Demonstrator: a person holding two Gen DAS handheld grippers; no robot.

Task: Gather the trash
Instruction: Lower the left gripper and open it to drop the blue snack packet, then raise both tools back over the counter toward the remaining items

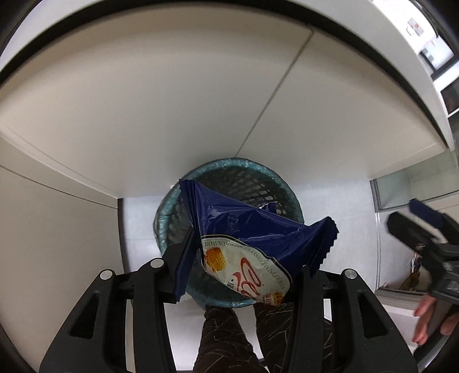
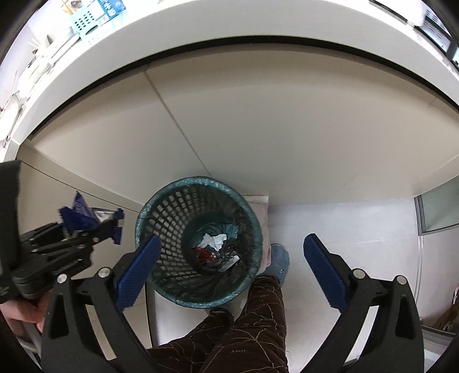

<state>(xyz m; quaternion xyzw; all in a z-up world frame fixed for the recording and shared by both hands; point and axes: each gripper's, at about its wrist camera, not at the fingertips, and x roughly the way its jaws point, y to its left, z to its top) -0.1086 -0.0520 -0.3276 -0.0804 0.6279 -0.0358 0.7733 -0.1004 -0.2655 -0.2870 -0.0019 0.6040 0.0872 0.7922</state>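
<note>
The right tongs (image 2: pixel 229 258) gape wide above the mesh bin (image 2: pixel 198 244), trash inside. At nine o'clock, the left tongs (image 2: pixel 94 229) grip a blue wrapper (image 2: pixel 81 215).

1 wrapper (image 1: pixel 243 246), 1 bin (image 2: pixel 160 206), 2 grippers (image 1: pixel 246 258) (image 2: pixel 229 269).

A white desk (image 2: pixel 258 25) spans the top of both wrist views, with beige cabinet panels (image 2: pixel 258 120) beneath it. A perforated light-blue container (image 2: pixel 86 21) sits on the desk at upper left. Below, dark patterned trouser legs (image 2: pixel 258 315) and a blue slipper (image 2: pixel 279 259) stand on pale floor (image 2: pixel 358 223).
</note>
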